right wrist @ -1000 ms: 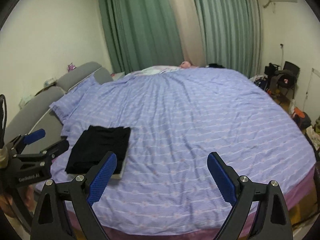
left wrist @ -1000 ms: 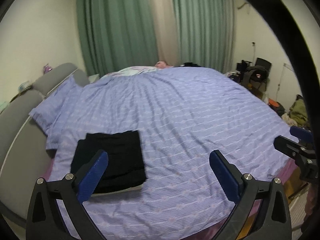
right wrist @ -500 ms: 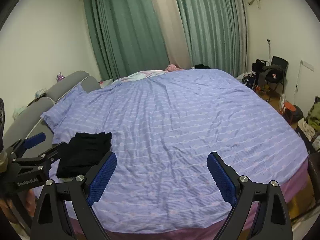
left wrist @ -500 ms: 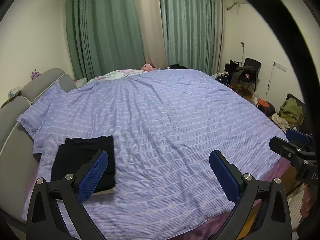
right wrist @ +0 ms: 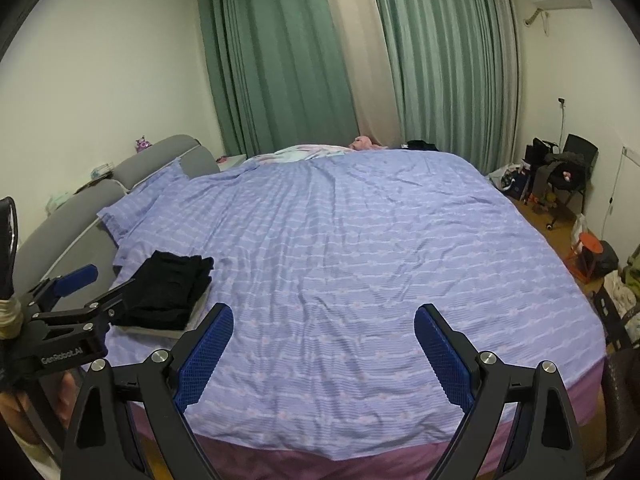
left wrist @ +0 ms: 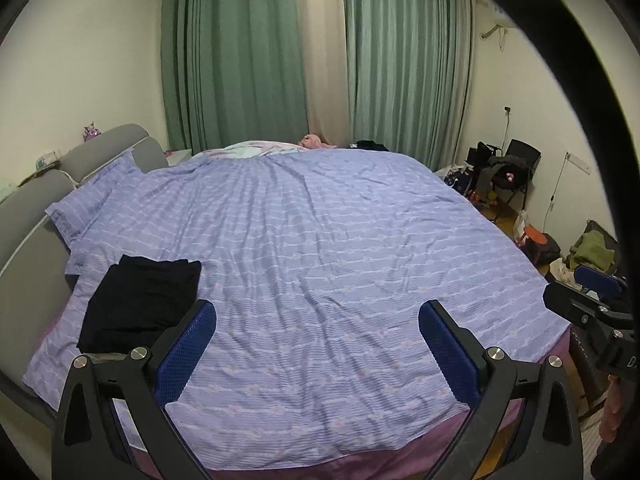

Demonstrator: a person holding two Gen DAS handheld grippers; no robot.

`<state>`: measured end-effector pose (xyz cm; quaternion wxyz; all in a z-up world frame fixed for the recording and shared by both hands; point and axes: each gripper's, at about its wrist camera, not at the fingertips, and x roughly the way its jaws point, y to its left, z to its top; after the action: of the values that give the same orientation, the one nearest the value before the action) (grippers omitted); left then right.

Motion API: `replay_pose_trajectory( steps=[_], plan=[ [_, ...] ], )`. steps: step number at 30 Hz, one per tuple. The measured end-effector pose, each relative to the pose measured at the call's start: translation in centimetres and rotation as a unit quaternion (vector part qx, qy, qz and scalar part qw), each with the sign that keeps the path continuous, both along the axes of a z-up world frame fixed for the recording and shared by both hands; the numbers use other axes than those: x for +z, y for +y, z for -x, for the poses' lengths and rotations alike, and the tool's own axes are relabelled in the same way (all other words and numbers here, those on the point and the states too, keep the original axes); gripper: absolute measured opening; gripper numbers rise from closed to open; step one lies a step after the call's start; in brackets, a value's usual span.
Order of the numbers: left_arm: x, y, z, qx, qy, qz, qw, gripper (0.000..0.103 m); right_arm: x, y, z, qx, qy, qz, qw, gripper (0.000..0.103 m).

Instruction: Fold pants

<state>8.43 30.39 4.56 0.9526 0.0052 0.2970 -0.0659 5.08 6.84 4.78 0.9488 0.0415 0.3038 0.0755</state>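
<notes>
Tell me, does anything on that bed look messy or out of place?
Nothing much. The black pants lie folded in a neat stack near the bed's corner on the lightly wrinkled purple sheet. Both grippers are open, holding nothing.

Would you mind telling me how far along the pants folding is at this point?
It looks essentially done: the black pants lie folded into a compact stack near the left edge of the bed. Nothing is in hand; the left gripper and right gripper are both open, empty and held off the bed. No unfolded pants show on the bed, so nothing visible is left.
</notes>
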Motion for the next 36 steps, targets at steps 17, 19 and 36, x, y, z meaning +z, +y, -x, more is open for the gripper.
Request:
replay_pose_trajectory(
  steps=[17, 19, 36],
  plan=[
    [1.0, -5.3, 2.6, 0.005, -0.018, -0.015, 0.9997, 0.103, -0.2, -5.3, 1.5, 0.006, -0.002, -0.009, 1.0, 0.093],
    [1.1, -5.6, 2.8, 0.004, -0.02, -0.016, 0.9997, 0.103, -0.2, -5.5, 1.7, 0.005, -0.003, -0.008, 1.0, 0.093],
    [1.4, -6.2, 2.9, 0.012, -0.015, -0.007, 0.9998, 0.103, 0.1, -6.0, 2.1, 0.009, -0.005, -0.009, 1.0, 0.093]
  ],
)
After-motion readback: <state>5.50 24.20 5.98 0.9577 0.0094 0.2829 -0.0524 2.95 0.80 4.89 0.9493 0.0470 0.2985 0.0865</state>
